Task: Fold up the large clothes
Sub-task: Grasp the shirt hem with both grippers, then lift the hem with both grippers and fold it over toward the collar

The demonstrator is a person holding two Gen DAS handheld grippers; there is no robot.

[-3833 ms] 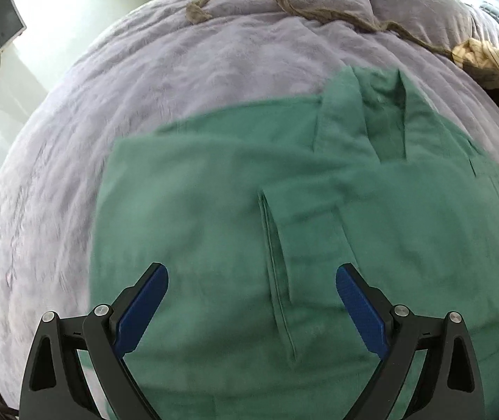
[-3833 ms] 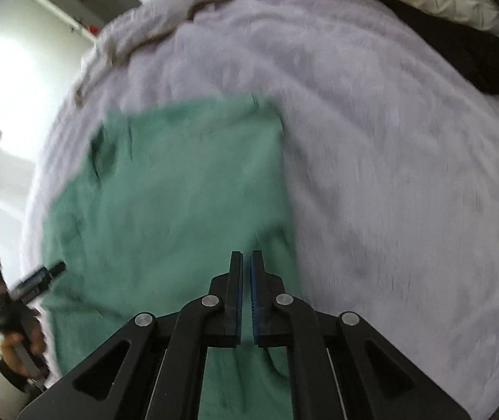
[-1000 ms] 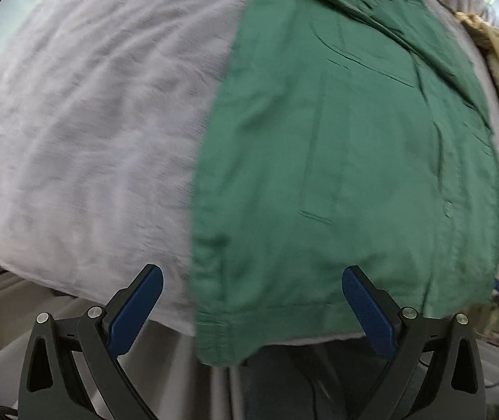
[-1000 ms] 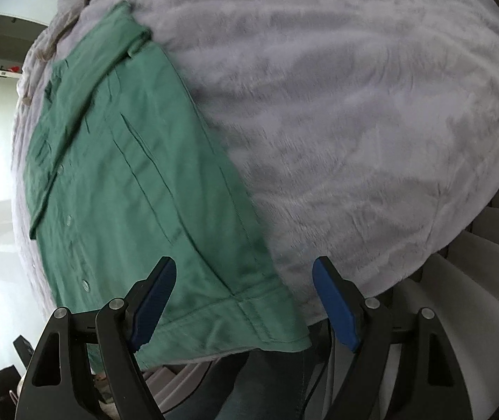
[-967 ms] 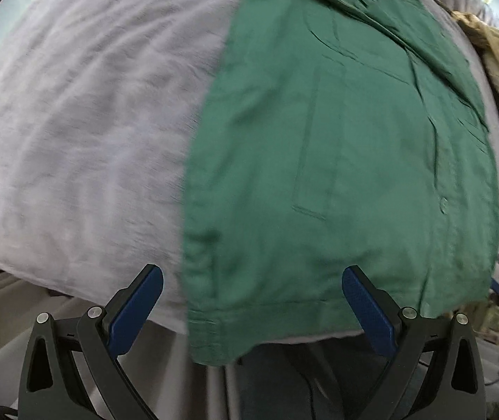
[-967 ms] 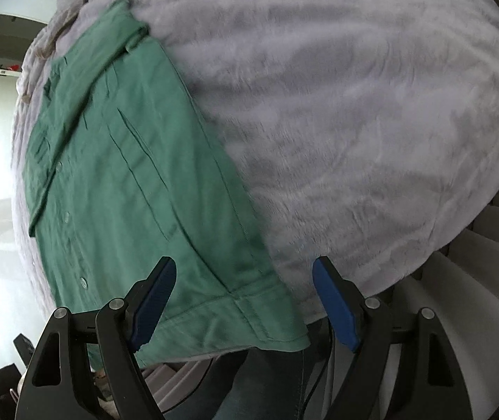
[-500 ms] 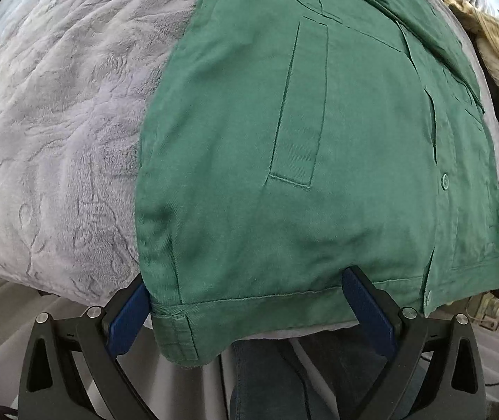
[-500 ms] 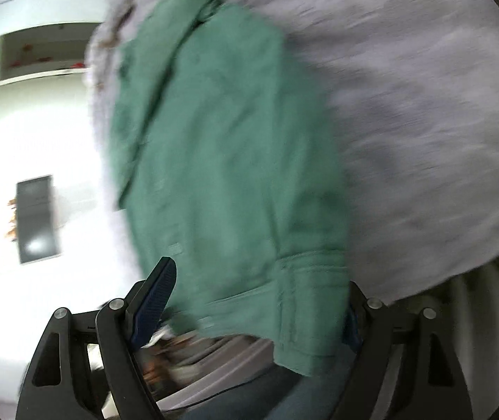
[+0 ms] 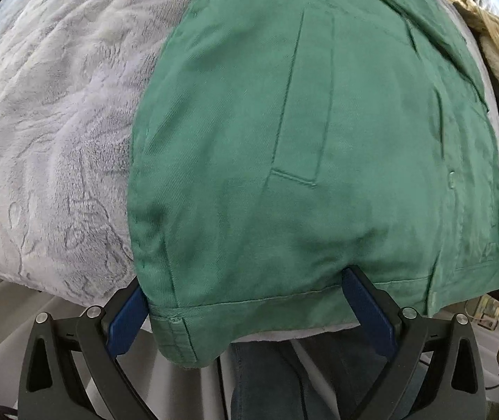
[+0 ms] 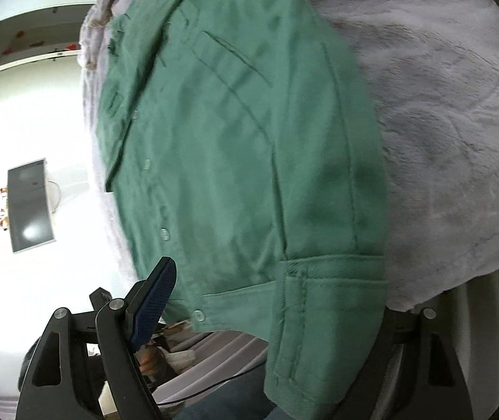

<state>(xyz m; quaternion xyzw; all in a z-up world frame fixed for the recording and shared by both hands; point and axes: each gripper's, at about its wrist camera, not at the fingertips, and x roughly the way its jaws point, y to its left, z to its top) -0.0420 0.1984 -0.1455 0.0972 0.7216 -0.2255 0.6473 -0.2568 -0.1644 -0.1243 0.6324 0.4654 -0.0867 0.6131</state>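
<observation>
A bed under a plush grey blanket point(image 9: 57, 147) carries the green shirt point(image 9: 319, 140), lying flat with its hem drooping over the near edge. Light, limp cloth: it will sag and crease, so the hem corners are the best holds. The left tool point(image 9: 249, 311) and right tool point(image 10: 270, 301) both gape wide, released, each straddling the hem.

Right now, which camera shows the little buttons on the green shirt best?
The right wrist view: several buttons run in a row down the green shirt, from chest to hem. The left wrist view shows only one clear button near the shirt's right edge; its middle shows mostly plain cloth and a seam.
</observation>
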